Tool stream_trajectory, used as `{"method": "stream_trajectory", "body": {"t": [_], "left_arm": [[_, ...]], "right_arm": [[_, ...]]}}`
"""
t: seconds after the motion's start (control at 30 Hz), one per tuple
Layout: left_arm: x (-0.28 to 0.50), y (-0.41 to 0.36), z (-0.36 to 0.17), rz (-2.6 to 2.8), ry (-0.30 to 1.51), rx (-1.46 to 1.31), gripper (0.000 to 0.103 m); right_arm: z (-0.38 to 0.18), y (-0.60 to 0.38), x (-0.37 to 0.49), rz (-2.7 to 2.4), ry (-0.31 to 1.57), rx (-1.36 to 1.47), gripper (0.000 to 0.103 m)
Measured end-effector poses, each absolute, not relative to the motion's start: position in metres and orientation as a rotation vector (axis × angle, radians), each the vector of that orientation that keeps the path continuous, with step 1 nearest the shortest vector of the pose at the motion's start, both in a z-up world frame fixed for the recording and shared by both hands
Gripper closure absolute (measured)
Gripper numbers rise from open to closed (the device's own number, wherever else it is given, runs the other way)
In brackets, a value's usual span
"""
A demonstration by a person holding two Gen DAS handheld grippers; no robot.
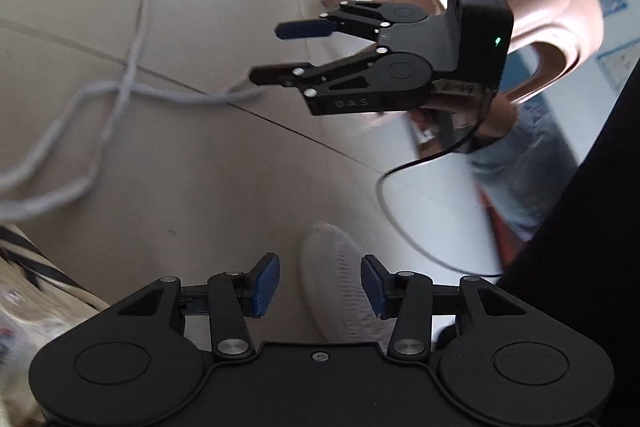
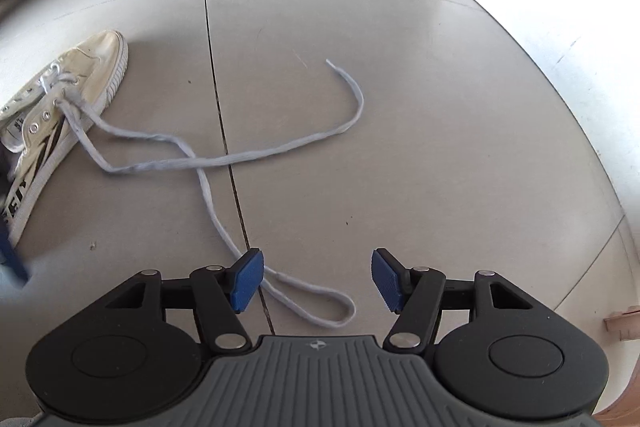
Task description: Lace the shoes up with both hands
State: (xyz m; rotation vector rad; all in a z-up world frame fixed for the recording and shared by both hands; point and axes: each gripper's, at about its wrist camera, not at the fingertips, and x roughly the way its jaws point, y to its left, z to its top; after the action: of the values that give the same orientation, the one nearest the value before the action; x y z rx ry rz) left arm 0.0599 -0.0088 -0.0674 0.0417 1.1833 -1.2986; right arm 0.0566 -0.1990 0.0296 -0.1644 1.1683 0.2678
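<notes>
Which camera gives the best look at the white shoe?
The right wrist view: the white shoe lies on the floor at the left, eyelets and grey lace clear. The left wrist view shows only a blurred bit of it at the lower left edge.

The left wrist camera looks along its own fingers, low over the tiled floor (image 1: pixel 200 187), facing the right gripper (image 1: pixel 272 53) at centre frame. The right wrist camera tilts steeply down from higher. Both views share the grey lace (image 1: pixel 120 91) (image 2: pixel 240 159).
</notes>
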Motion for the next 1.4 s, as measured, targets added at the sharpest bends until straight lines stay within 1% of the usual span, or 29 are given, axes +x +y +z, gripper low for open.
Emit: {"method": "stream_trajectory", "body": {"t": [0.03, 0.07, 0.23, 0.37, 0.53, 0.67, 0.77, 0.87, 0.97, 1.03, 1.17, 1.2, 1.3, 1.4], "left_arm": [[0.062, -0.011, -0.065, -1.259, 1.116, 0.12, 0.055], [0.066, -0.014, -0.066, -1.237, 1.09, 0.154, 0.055], [0.101, -0.031, -0.089, -1.124, 1.108, 0.131, 0.055], [0.106, -0.042, -0.098, -1.147, 1.118, 0.167, 0.055], [0.099, -0.053, -0.101, -1.337, 1.253, 0.068, 0.054], [0.06, -0.051, -0.097, -1.526, 1.376, 0.034, 0.054], [0.022, -0.046, -0.096, -1.671, 1.469, 0.062, 0.053], [-0.016, -0.044, -0.095, -1.808, 1.525, 0.159, 0.054], [-0.019, -0.04, -0.086, -1.757, 1.422, 0.182, 0.053], [0.008, -0.036, -0.081, -1.561, 1.303, 0.122, 0.053], [0.051, -0.039, -0.085, -1.322, 1.165, 0.048, 0.053], [0.066, -0.041, -0.088, -1.229, 1.135, 0.019, 0.051], [0.087, -0.047, -0.095, -1.114, 1.121, -0.028, 0.05], [0.093, -0.059, -0.101, -1.082, 1.142, 0.023, 0.051]], "right_arm": [[0.028, -0.197, 0.057, 0.275, 1.167, -0.158, 0.039], [0.027, -0.197, 0.056, 0.28, 1.168, -0.154, 0.039], [0.032, -0.202, 0.047, 0.263, 1.168, -0.123, 0.038], [0.032, -0.214, 0.042, 0.226, 1.186, -0.109, 0.037], [0.031, -0.225, 0.041, 0.19, 1.209, -0.101, 0.036], [0.032, -0.226, 0.045, 0.19, 1.209, -0.105, 0.036], [0.031, -0.223, 0.049, 0.201, 1.208, -0.11, 0.036], [0.034, -0.219, 0.053, 0.219, 1.204, -0.122, 0.036], [0.039, -0.216, 0.056, 0.224, 1.192, -0.127, 0.036], [0.041, -0.216, 0.056, 0.221, 1.185, -0.128, 0.036], [0.043, -0.218, 0.051, 0.211, 1.187, -0.11, 0.035], [0.043, -0.218, 0.05, 0.209, 1.191, -0.108, 0.035], [0.04, -0.222, 0.045, 0.192, 1.208, -0.095, 0.035], [0.038, -0.224, 0.042, 0.187, 1.217, -0.082, 0.035]]}}
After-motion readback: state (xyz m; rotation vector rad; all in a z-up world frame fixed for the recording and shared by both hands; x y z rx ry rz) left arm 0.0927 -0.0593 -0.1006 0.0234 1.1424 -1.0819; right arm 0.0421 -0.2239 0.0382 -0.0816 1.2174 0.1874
